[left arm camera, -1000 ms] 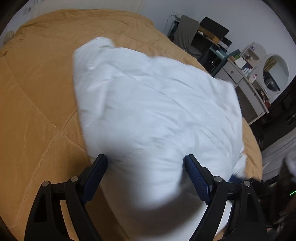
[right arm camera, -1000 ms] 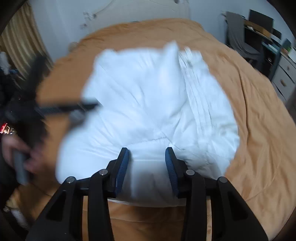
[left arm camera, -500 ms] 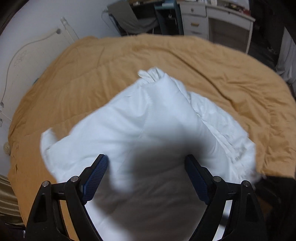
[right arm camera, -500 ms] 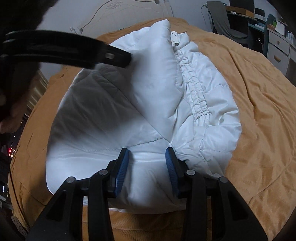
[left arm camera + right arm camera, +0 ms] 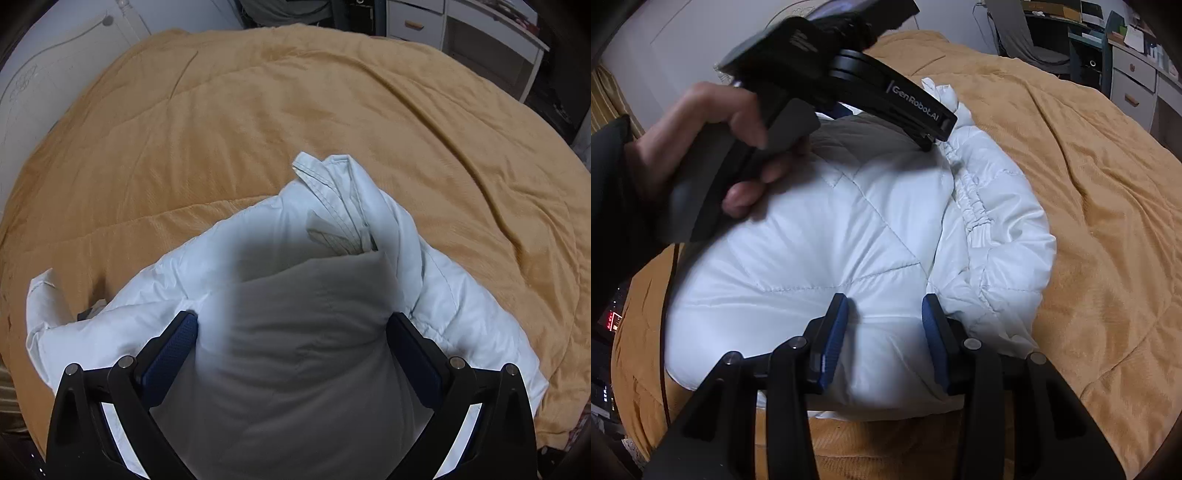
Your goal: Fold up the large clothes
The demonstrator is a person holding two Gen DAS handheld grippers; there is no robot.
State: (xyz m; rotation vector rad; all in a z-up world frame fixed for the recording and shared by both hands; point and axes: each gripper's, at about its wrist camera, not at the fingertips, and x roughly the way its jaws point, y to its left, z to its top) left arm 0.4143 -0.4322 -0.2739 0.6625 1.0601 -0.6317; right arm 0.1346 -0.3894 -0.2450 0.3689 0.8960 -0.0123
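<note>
While the jacket [image 5: 827,258] lies bunched near the bed's [image 5: 258,122] near edge, I see plenty of bare orange cover beyond it toward the headboard and off to the right side, where the cover runs rumpled but free to the bed's far edge. From my right wrist view the near edge of the bed shows as a strip of orange just under the jacket's hem, so the white bulk sits close to that edge without hanging over it, as far as I can tell. A desk [image 5: 1137,74] with drawers stands past the bed's far right corner.

My left gripper [image 5: 291,325] tips steeply down over the jacket with its jaws opening, wide apart. A grey, shadowed fold of the jacket bulges up between the fingers; whether the pads press it I cannot tell, though they look spread clear of it. In the right wrist view a hand [image 5: 713,147] grips that tool's handle, a dark sleeve behind it, the tool angled down across the jacket's collar end.

My right gripper [image 5: 884,314] slants down at the near hem, jaws partly apart. White padding rises between the blue pads [image 5: 836,325]. I cannot tell if they pinch it.
</note>
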